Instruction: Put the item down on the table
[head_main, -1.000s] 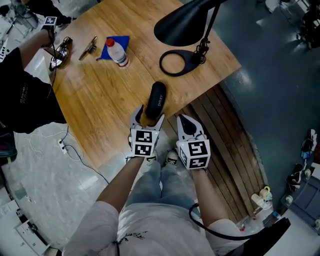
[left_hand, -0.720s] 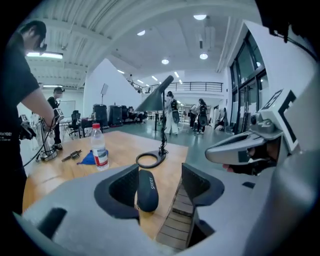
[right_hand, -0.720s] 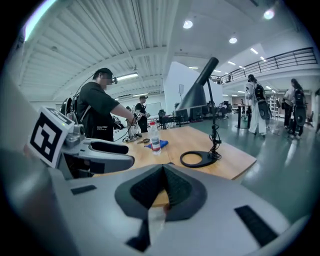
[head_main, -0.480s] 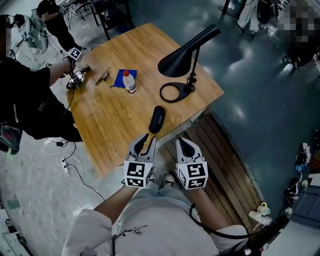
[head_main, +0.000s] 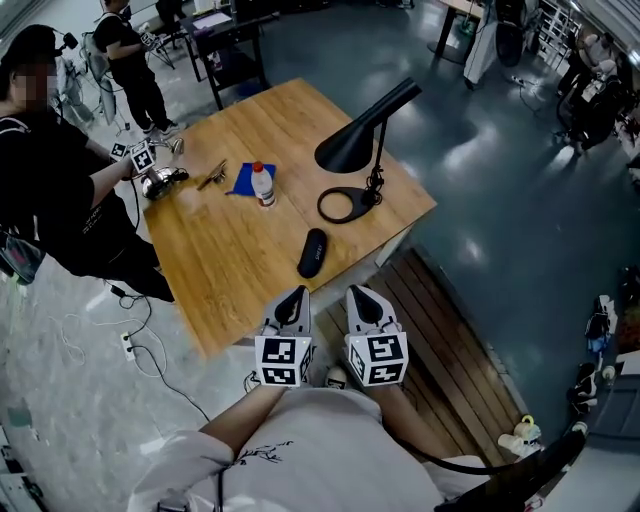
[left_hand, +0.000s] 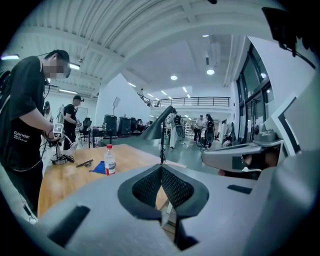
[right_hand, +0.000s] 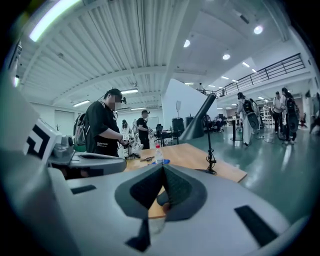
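The black oblong case (head_main: 313, 252) is lying flat on the wooden bench (head_main: 230, 260), just on the person's side of the black desk lamp's ring base (head_main: 345, 205). Its long axis is running roughly from that base toward the left claw (head_main: 292, 297). Both claws are hanging beyond the bench edge, apart from the case, with the left one nearer. The left claw is pinching shut on nothing, and the right claw (head_main: 358, 294) is doing likewise. The put-down is looking done.

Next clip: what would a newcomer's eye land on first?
A black desk lamp leans over the wooden table, and a black oblong item lies near the table's front edge. Closer in, the left tongs and right tongs hang side by side off the table, both shut and empty.
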